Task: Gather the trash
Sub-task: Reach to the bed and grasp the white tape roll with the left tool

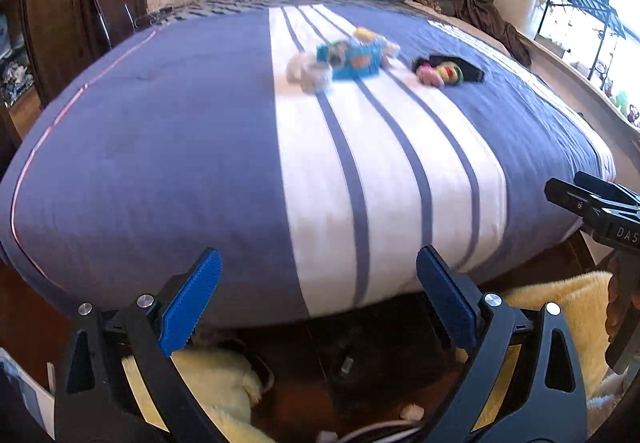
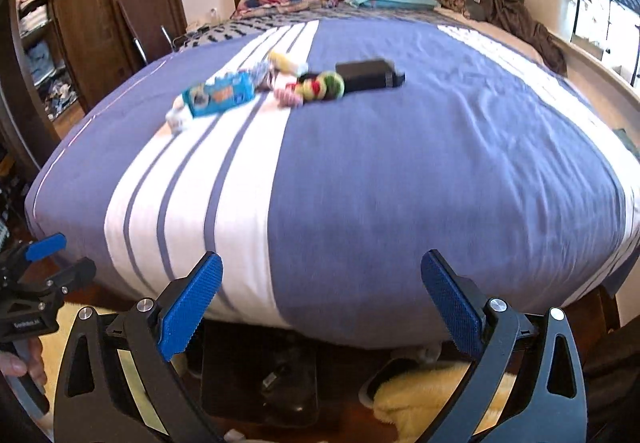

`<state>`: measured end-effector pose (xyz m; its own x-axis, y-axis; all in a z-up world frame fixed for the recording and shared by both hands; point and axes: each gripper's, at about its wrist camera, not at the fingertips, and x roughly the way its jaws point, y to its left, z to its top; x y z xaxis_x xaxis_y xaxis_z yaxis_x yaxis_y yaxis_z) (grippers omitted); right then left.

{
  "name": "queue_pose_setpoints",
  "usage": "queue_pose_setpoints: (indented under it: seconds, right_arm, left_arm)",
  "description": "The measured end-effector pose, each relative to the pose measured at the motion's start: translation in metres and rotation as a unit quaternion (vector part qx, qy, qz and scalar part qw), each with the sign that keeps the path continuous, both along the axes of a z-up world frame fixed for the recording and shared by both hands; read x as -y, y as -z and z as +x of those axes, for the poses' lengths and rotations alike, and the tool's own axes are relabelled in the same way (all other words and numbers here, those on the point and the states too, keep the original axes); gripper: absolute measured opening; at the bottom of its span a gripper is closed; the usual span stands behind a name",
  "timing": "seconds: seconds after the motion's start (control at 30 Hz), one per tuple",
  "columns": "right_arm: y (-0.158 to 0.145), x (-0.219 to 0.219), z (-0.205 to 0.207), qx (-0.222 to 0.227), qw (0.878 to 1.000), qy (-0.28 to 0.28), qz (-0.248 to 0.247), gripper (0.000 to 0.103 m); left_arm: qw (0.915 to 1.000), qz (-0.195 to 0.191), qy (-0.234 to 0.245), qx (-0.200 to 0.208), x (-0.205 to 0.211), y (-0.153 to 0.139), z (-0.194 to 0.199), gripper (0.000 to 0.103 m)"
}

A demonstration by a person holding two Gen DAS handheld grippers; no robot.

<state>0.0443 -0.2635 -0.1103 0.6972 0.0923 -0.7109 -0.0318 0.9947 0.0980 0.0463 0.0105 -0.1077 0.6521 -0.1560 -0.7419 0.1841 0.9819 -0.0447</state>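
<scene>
Trash (image 1: pixel 352 61) sits mid-bed on the striped duvet (image 1: pixel 160 147): blue wrapper, crumpled white bits, a colourful bundle (image 2: pixel 320 87) touching a black box (image 2: pixel 368 75). Step looks like approach; nothing grabbed yet. Left tool (image 1: pixel 318 297) and right tool (image 2: pixel 320 297) both wide open, empty, at the foot of the bed. Next: reach forward over the duvet, probably wrapper first.

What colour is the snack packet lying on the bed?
Bright blue with orange and white print: the snack packet shows best in the right wrist view.
</scene>
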Motion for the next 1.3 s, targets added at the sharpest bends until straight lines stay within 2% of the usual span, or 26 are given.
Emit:
queue_pose_setpoints:
  seconds: [0.3, 0.67, 0.83, 0.87, 1.0, 1.2, 1.27, 1.3]
  right_arm:
    - [-0.005, -0.007, 0.050, -0.001, 1.000, 0.000, -0.004, 0.100]
    - [0.001, -0.021, 0.129, -0.007, 1.000, 0.003, -0.004, 0.099]
    - [0.004, -0.024, 0.152, -0.015, 1.000, 0.008, -0.009, 0.099]
    - [0.004, -0.024, 0.156, -0.017, 1.000, 0.009, -0.009, 0.099]
    - [0.010, -0.024, 0.170, -0.026, 1.000, 0.013, -0.008, 0.099]
    - [0.016, -0.024, 0.188, -0.035, 0.999, 0.012, -0.015, 0.099]
    - [0.017, -0.027, 0.194, -0.035, 0.999, 0.011, -0.020, 0.099]
    - [0.017, -0.029, 0.196, -0.035, 0.999, 0.009, -0.022, 0.099]
  left_arm:
    - [0.9999, 0.006, -0.016, -0.001, -0.010, -0.004, 0.054, 0.093]
    - [0.9998, -0.004, -0.008, -0.015, -0.001, 0.000, 0.120, 0.093]
    - [0.9999, -0.004, -0.003, -0.016, 0.008, 0.000, 0.154, 0.092]
    - [0.9998, -0.004, -0.002, -0.018, 0.010, 0.001, 0.158, 0.090]
    - [0.9993, -0.018, 0.013, -0.031, 0.018, 0.007, 0.176, 0.071]
    - [0.9990, -0.020, 0.022, -0.033, 0.030, 0.010, 0.193, 0.064]
    - [0.9990, -0.020, 0.022, -0.033, 0.032, 0.010, 0.199, 0.059]
    - [0.9991, -0.018, 0.020, -0.033, 0.033, 0.010, 0.202, 0.054]
